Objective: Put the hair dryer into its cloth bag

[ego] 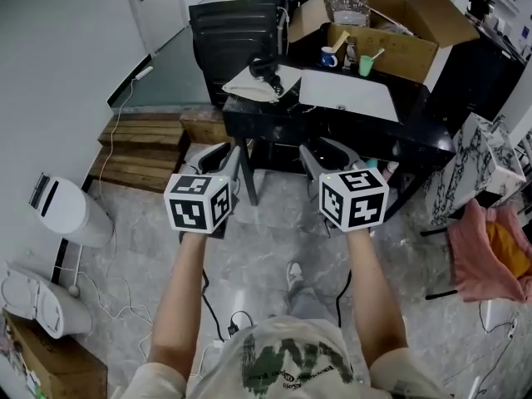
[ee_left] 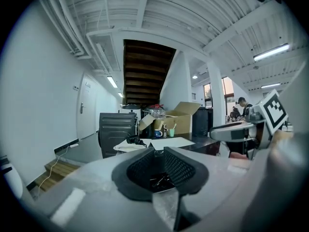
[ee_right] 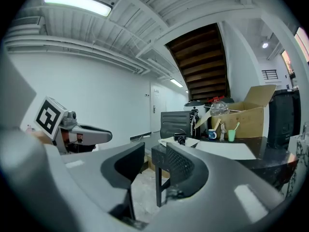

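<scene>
A black hair dryer (ego: 266, 68) lies on a cream cloth bag (ego: 248, 86) at the left end of the black table (ego: 332, 127). In the left gripper view, hair dryer (ee_left: 134, 140) and bag (ee_left: 126, 148) show far ahead; the right gripper view has the hair dryer (ee_right: 181, 138) just as distant. My left gripper (ego: 223, 155) and right gripper (ego: 326, 152) hover side by side in front of the table, short of its near edge. Each is open by a narrow gap and holds nothing, as the left gripper (ee_left: 158, 151) and right gripper (ee_right: 148, 151) show in their own views.
On the table lie a white sheet (ego: 349, 95), a blue mug (ego: 329, 56), a green cup (ego: 366, 65) and an open cardboard box (ego: 399, 33). A dark cabinet (ego: 237, 32) stands behind. Wooden pallets (ego: 141, 152) and a white appliance (ego: 71, 212) are left; pink cloth (ego: 490, 256) is right.
</scene>
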### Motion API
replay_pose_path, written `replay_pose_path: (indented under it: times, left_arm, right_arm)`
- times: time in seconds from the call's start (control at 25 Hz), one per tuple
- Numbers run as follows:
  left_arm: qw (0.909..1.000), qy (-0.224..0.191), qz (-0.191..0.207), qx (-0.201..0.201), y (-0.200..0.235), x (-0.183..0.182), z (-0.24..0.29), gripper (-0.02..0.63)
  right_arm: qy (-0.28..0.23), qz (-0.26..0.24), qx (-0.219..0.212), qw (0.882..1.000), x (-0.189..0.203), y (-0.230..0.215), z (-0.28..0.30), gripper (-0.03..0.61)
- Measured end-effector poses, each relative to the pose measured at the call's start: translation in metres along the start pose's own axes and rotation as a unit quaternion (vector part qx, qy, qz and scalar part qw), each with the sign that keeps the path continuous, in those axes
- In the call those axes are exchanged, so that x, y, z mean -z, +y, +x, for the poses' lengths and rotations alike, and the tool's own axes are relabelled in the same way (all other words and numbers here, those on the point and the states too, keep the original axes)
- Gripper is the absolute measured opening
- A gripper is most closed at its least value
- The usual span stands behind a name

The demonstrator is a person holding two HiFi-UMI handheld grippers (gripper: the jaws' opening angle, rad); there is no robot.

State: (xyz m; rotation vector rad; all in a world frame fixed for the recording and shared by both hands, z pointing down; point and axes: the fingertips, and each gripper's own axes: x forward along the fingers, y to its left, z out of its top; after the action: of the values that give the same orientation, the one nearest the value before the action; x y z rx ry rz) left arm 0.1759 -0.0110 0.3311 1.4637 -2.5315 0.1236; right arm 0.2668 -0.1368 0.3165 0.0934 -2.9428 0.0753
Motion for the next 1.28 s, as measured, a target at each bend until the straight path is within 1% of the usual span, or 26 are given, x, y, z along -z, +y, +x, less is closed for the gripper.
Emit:
replay_pose_path:
  times: [0.08,0.24,0.32,0.48,0.64,0.72,0.92,1.04,1.28]
  left_arm:
    - [1.0000,0.000,0.001,-0.006,0.007,-0.002,0.010,0.075]
    - [0.9999,-0.002,-0.003,-0.014,0.021,-0.007,0.033,0.107]
    - [0.9999,-0.005,-0.009,-0.013,0.027,-0.011,0.049,0.118]
    - [0.9995,-0.016,-0.027,-0.005,0.036,-0.024,0.083,0.143]
    - [0.9993,-0.020,-0.032,-0.007,0.047,-0.032,0.118,0.179]
    - [0.9992,-0.018,-0.033,-0.011,0.053,-0.033,0.134,0.184]
    - [0.9993,-0.001,-0.033,-0.017,0.067,-0.033,0.172,0.239]
    - [0.9990,0.004,-0.034,-0.027,0.076,-0.034,0.191,0.281]
    - [0.9979,0.003,-0.030,-0.058,0.093,-0.041,0.215,0.285]
  right_arm:
    - [0.001,0.000,-0.005,1.000,0.000,-0.005,0.011,0.156]
    - [0.000,0.001,-0.014,1.000,-0.003,-0.020,0.036,0.160]
    - [0.002,0.001,-0.020,1.000,-0.005,-0.030,0.051,0.173]
    - [0.008,0.005,-0.032,0.999,-0.009,-0.050,0.083,0.230]
    - [0.013,0.004,-0.038,0.999,-0.013,-0.073,0.113,0.265]
    - [0.017,0.007,-0.042,0.999,-0.014,-0.084,0.128,0.281]
    - [0.029,0.011,-0.052,0.998,-0.015,-0.112,0.161,0.316]
    - [0.033,0.012,-0.058,0.998,-0.017,-0.128,0.177,0.325]
    - [0.033,0.020,-0.067,0.997,-0.022,-0.153,0.202,0.341]
